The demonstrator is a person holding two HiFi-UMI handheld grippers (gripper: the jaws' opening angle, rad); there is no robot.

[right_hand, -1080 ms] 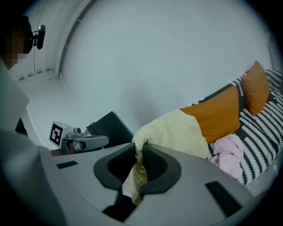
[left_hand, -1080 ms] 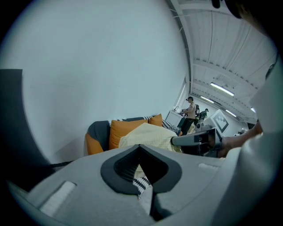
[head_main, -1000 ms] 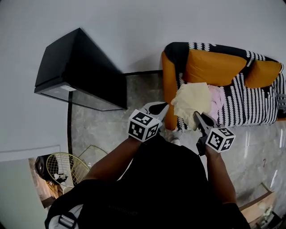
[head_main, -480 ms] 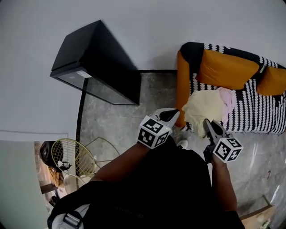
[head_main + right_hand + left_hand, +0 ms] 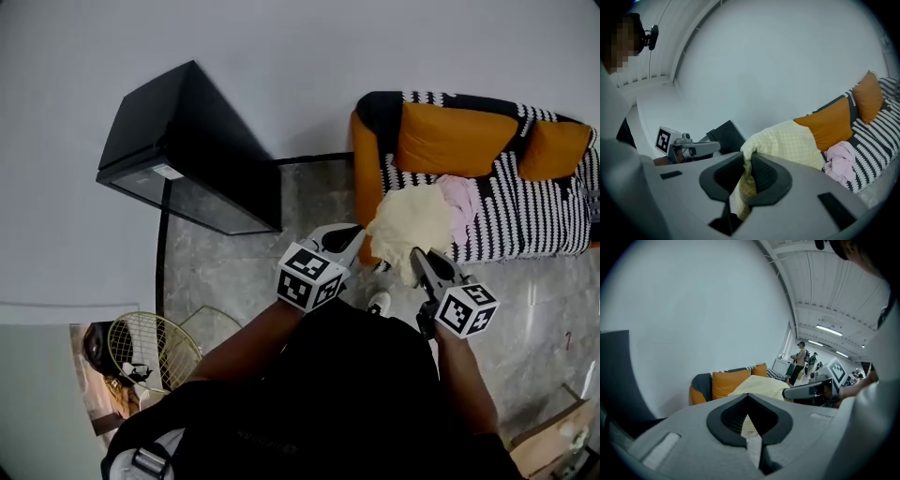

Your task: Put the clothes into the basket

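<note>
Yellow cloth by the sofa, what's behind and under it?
Behind the yellow cloth a pink garment lies on the striped sofa, an orange cushion further back. The seat directly under it is covered.

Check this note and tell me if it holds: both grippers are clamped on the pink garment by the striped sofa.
One thing is wrong. The left gripper and right gripper are clamped on the pale yellow garment by the striped sofa. Both gripper views show yellow cloth between the jaws. The pink garment lies on the seat.
</note>
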